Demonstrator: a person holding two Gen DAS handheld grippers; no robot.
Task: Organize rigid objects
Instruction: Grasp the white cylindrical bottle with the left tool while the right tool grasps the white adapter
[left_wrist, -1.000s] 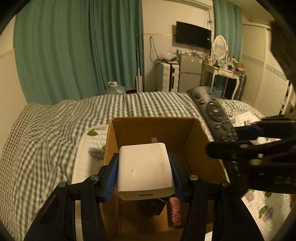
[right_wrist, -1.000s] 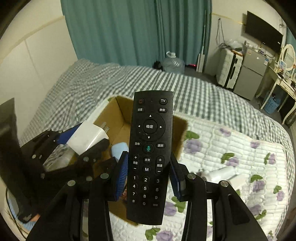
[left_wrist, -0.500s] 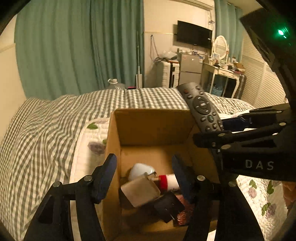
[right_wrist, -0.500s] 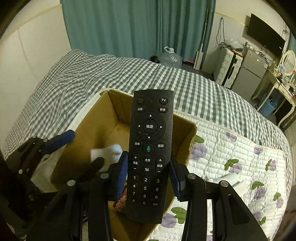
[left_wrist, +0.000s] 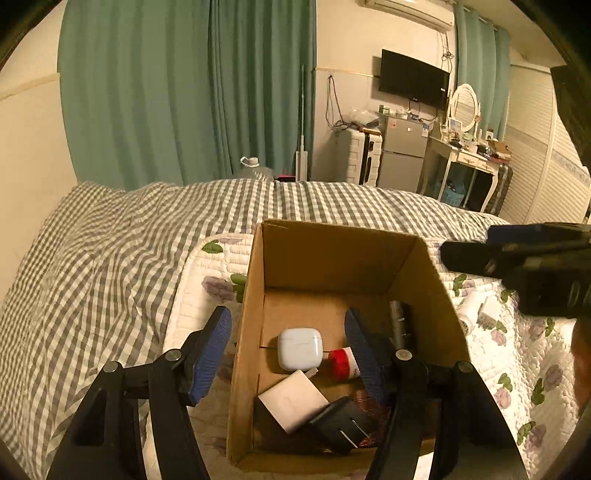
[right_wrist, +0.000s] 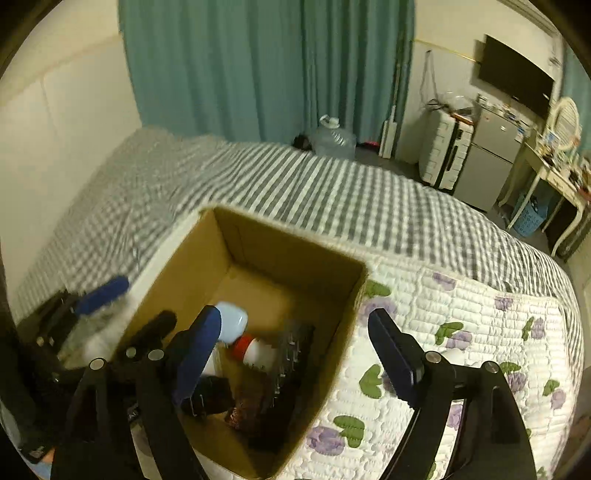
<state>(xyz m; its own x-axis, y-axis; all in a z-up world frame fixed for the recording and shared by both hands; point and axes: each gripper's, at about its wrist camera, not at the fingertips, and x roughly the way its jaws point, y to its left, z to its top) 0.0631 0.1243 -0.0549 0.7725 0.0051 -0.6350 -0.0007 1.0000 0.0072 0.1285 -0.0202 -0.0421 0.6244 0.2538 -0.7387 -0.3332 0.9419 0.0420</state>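
Both grippers hang over the cardboard box (left_wrist: 247, 332) with jaws spread wide and empty, the left gripper (left_wrist: 288, 354) and the right gripper (right_wrist: 295, 350) alike; inside lie a white charger (left_wrist: 291, 400), a black plug (left_wrist: 341, 424), an earbud case (left_wrist: 299, 349), a red-capped bottle (left_wrist: 341, 365) and the remote (right_wrist: 291, 358) leaning by the far-side wall; beyond, white items (left_wrist: 476, 312) wait on the floral quilt (right_wrist: 461, 314); lift clear of the rim before reaching for them.

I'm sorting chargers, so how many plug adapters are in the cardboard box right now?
2. A white plug adapter lies near the cardboard box front-left corner, and a black plug adapter lies against its right side. Others could be hidden underneath.
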